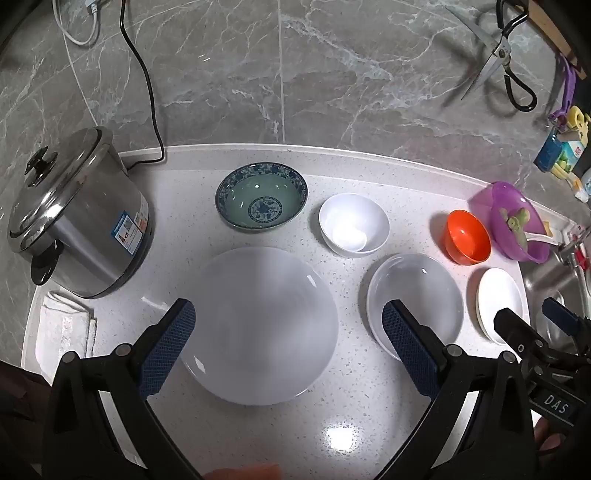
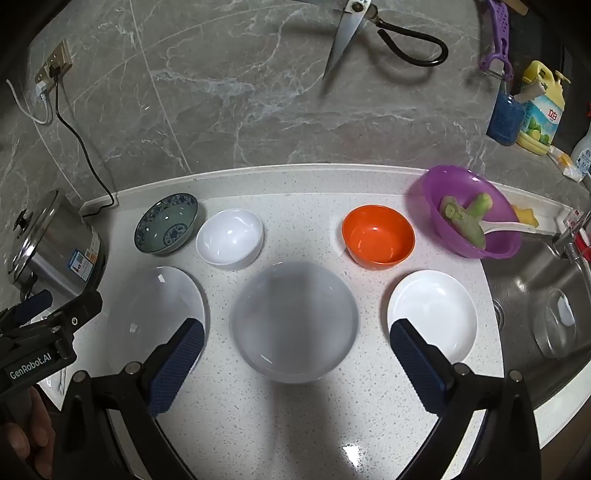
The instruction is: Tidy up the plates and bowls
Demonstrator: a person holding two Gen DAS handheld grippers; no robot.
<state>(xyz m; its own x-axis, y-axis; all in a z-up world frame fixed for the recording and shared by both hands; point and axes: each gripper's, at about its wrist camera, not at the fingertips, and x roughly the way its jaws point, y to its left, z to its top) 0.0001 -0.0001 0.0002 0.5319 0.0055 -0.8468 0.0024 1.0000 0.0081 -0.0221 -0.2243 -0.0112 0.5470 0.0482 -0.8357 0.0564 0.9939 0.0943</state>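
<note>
Plates and bowls lie spread in two rows on a speckled white stone countertop (image 2: 295, 417), none touching another. In the right wrist view, a medium round plate of glossy white (image 2: 293, 321) sits at centre. At its 9 o'clock lies the large shallow white plate (image 2: 162, 314), and at its 3 o'clock a small white saucer-like plate (image 2: 434, 314). In the back row, at 10 o'clock, stand a blue-and-white patterned porcelain bowl with a celadon inside (image 2: 166, 223) and, just beside it, a plain smooth white bowl (image 2: 229, 240). At 1 o'clock sits a small orange plastic bowl (image 2: 377, 236); further toward 2 o'clock, a translucent purple plastic bowl (image 2: 471, 210) tilts, holding green vegetable stalks and a white spoon.

Above the medium plate hangs the right gripper (image 2: 297, 363), its textured blue pads (image 2: 177, 365) spread wide with nothing between them. The left gripper (image 1: 288, 349) hangs likewise agape over the large plate, holding nothing.

At 9 o'clock of the dishes stands a cylindrical stainless-steel cooker with a black knob (image 1: 77, 214), with a folded white cloth (image 1: 66, 325) just beside it. At 3 o'clock lies a steel sink (image 2: 546, 306). Metal scissors (image 2: 354, 33) hang on the grey marbled wall.
</note>
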